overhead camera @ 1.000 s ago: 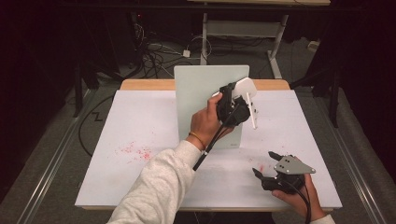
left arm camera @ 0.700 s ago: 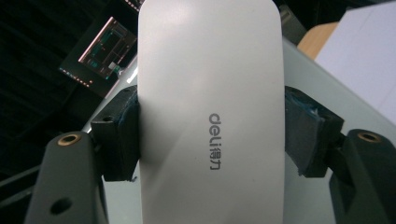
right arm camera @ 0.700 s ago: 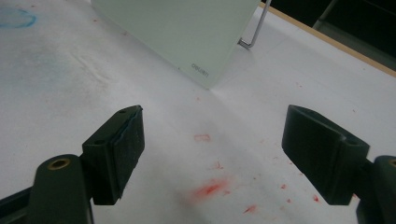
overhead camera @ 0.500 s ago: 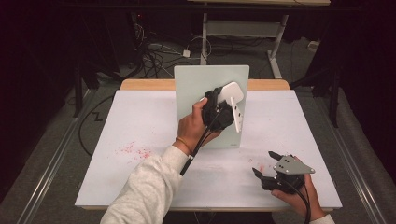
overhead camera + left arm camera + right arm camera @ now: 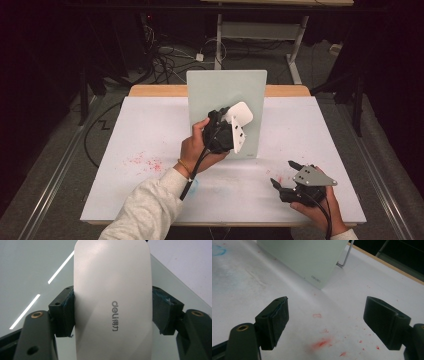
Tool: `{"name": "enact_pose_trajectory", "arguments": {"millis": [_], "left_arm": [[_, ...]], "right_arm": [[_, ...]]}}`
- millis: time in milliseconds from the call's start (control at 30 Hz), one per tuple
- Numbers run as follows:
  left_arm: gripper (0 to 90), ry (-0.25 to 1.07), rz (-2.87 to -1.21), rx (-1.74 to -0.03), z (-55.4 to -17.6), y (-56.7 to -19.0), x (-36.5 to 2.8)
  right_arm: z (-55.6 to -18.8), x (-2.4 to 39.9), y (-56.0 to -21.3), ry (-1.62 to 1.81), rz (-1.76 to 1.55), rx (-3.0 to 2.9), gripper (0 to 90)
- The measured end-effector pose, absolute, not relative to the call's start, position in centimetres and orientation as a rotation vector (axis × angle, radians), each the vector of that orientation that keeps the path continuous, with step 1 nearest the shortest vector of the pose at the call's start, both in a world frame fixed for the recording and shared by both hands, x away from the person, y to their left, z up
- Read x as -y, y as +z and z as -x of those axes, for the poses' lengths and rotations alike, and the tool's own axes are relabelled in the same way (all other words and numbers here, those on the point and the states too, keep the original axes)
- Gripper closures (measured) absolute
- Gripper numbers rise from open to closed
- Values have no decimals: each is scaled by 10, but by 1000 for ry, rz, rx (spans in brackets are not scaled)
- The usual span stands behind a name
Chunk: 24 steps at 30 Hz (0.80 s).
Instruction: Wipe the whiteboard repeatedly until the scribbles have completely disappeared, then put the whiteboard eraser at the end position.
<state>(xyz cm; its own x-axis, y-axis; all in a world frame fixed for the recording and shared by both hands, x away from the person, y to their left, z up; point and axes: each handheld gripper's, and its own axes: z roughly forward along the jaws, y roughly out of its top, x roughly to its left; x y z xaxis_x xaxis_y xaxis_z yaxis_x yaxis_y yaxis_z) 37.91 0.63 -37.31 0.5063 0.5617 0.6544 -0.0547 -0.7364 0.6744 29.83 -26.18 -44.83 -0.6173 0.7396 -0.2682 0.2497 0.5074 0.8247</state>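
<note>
While the red smudges (image 5: 142, 162) sit untouched on the white counter (image 5: 125, 130) out at the left, the action is at centre: the left gripper (image 5: 235, 131) is clamped across the sides of a white eraser (image 5: 239, 116), held up against the face of the pale green board (image 5: 226, 100) that stands upright at the back middle of the counter. From the left gripper view the eraser (image 5: 112, 300) sits square between the two pads, one on each long edge, with the glossy board (image 5: 32, 270) right behind it. Whether the eraser's underside is already touching the board can't be told from here.

Doing this well looks like a matter of flat contact: the wiping face should lie parallel to the board, not on an edge, and pressure should stay light, because the board (image 5: 312, 260) leans on a thin wire stand (image 5: 344, 257) and a hard shove could tip it backward. Steady strokes with the grip kept firm would stop the smooth plastic shell from slipping out.

Over at the right, the right gripper (image 5: 285, 175) rests low on the counter near the front edge, jaws spread wide with nothing between them, red marks (image 5: 322, 342) on the surface just ahead. It's well placed to come up and brace the board's lower corner if the wipe starts to push it.
</note>
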Motion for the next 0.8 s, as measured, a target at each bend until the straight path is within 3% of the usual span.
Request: {"name": "enact_pose_trajectory", "arguments": {"millis": [800], "left_arm": [[291,909,-2123,-432,-349,-388,-82]], "right_arm": [[-292,261,-440,1075,-786,-2041,210]]}}
